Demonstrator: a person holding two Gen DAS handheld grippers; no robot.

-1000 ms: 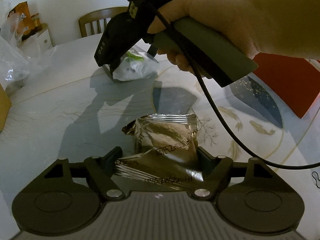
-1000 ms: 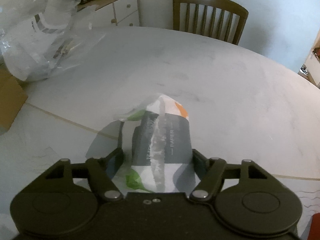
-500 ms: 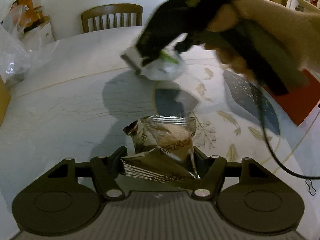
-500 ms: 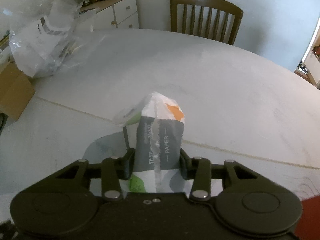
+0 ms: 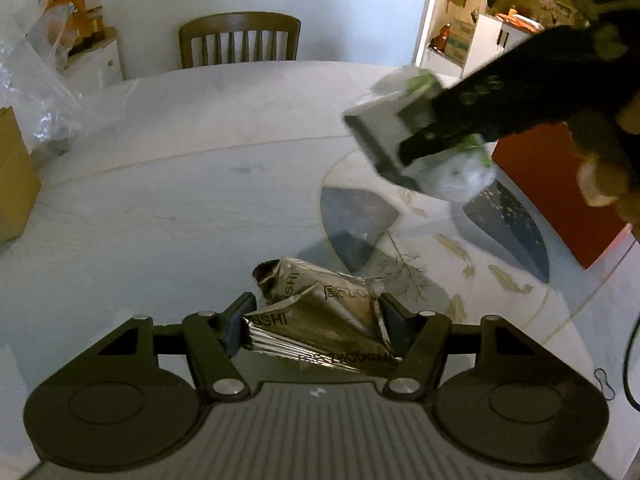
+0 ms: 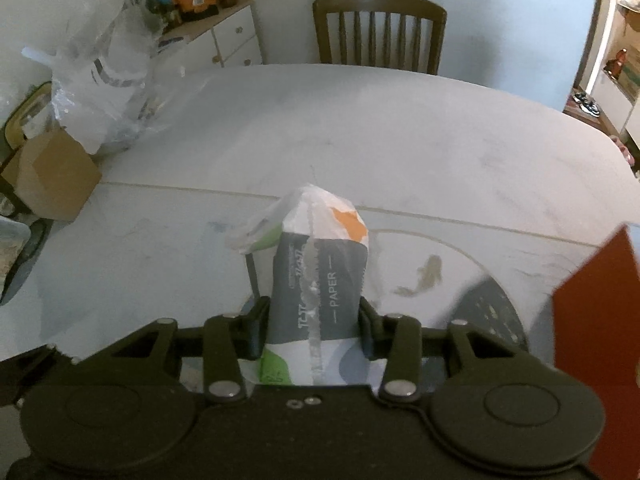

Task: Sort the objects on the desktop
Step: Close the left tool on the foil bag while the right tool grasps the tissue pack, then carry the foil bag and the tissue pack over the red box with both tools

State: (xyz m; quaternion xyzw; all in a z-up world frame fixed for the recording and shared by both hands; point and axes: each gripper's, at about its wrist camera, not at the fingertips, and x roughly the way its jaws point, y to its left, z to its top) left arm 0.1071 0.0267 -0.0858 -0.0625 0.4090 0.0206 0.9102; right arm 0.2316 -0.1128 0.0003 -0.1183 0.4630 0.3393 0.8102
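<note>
A crumpled silver foil packet (image 5: 340,320) lies on the round pale table (image 5: 160,208), right in front of the left wrist camera. My left gripper (image 5: 316,308) is shut on it, with both pads pressing its sides and creasing the foil. In the right wrist view a white, grey and orange tissue pack (image 6: 320,264) stands squeezed between the pads of my right gripper (image 6: 314,312). That pack is off the table. From the left wrist view the same tissue pack (image 5: 384,132) and right gripper (image 5: 420,140) appear blurred in the air at upper right.
A red box (image 5: 552,184) sits at the table's right edge. A clear plastic bag (image 6: 108,92) and a cardboard box (image 6: 52,176) occupy the left side. A wooden chair (image 6: 380,32) stands behind the table, a white cabinet (image 6: 236,44) beside it.
My right gripper closed on the tissue pack, lifted it off the table and carried it to the right. My left gripper's jaws narrowed onto the foil packet and creased it.
</note>
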